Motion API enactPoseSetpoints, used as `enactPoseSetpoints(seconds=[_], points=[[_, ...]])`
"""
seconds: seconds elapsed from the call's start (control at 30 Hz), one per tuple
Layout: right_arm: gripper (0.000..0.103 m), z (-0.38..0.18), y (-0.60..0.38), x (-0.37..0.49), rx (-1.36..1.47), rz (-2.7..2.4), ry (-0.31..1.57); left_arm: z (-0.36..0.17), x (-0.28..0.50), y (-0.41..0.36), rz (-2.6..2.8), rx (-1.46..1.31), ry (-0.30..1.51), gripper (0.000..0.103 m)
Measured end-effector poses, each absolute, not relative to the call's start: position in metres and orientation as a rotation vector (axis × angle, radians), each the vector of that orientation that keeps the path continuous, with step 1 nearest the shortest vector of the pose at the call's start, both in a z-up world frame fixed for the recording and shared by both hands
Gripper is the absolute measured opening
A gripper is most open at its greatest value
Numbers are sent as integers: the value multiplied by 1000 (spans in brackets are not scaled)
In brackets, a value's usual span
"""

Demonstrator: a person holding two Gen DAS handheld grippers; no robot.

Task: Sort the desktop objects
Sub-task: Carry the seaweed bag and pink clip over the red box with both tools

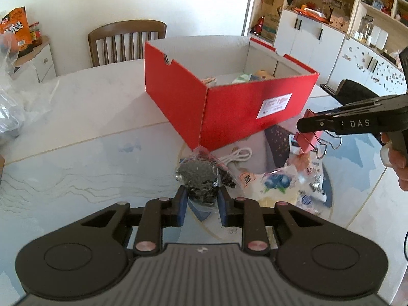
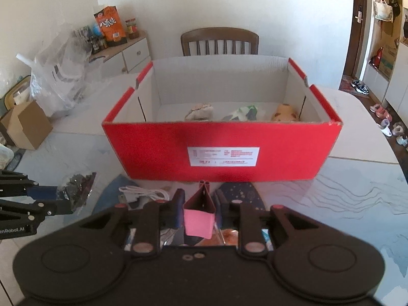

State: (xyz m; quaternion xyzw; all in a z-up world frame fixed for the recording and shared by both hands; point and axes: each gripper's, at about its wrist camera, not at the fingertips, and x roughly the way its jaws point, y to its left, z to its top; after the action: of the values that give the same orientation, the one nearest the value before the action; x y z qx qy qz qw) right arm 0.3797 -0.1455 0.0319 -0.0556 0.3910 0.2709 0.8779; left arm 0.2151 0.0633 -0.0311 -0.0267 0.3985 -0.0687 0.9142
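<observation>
A red cardboard box (image 1: 229, 102) (image 2: 158, 150) stands open on the table with several small items inside. My left gripper (image 1: 201, 193) is shut on a clear bag of dark flakes (image 1: 201, 176), held just above the table in front of the box; the right wrist view shows that bag (image 2: 76, 188) at the left. My right gripper (image 2: 200, 199) is shut on a red binder clip (image 2: 200, 204), lifted before the box's front wall. In the left wrist view the clip (image 1: 309, 137) hangs from the right gripper's fingers (image 1: 321, 123).
On the table near the box lie a white cable (image 1: 237, 154) (image 2: 142, 193), a dark starry pouch (image 1: 278, 140) and snack packets (image 1: 278, 181). A wooden chair (image 2: 219, 42) stands behind the table. Plastic bags (image 2: 61, 76) and a brown carton (image 2: 25, 125) sit at the left.
</observation>
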Motion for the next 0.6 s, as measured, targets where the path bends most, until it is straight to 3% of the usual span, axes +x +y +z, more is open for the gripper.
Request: enactPoseSetpoints(seconds=[0.6], points=[[24, 121, -165, 407, -93, 613, 708, 53, 242, 24, -183, -35, 718, 24]])
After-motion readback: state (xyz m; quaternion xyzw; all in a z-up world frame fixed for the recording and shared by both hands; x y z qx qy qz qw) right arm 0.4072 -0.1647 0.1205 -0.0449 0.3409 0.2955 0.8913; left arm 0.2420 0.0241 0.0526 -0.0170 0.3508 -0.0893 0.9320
